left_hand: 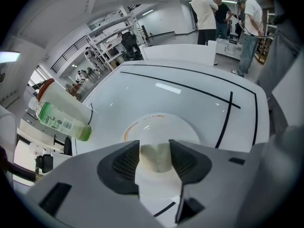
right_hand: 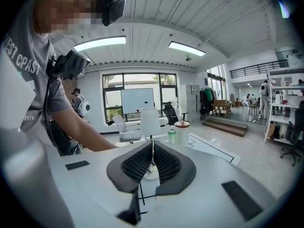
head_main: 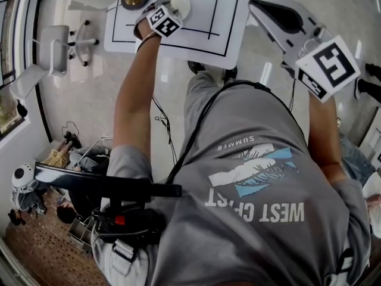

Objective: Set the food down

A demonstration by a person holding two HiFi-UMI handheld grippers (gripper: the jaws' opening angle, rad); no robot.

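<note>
The food point(left_hand: 156, 156), a pale cream-coloured lump, lies on a white plate point(left_hand: 164, 122) whose rim carries a faint orange smear. The plate sits on a white counter point(left_hand: 190, 91) marked with thin black lines, and its glossy top mirrors the ceiling lights. Near the counter's left edge a white cup point(left_hand: 64, 99) with a red lid and a green bottle point(left_hand: 64, 122) stand side by side, well apart from the plate. The room around is a wide hall with a shiny pale floor, white chairs point(head_main: 56, 49), racks of shelving and large windows. Several people point(left_hand: 206, 13) stand at the far side.

Only a strip of the food shows. Both its flanks are behind the dark pads, so its full shape cannot be told. In the head view it is hidden altogether beneath the marker cube point(head_main: 164, 19), and only an arc of the plate shows past it.

The left tongs point(left_hand: 154, 144) stand apart and straddle the food, one pad on each side, low over the plate. Whether the pads touch it cannot be made out. The right tongs point(right_hand: 151, 148) are pressed together with nothing between them, held off to the person's right, apart from the plate.
</note>
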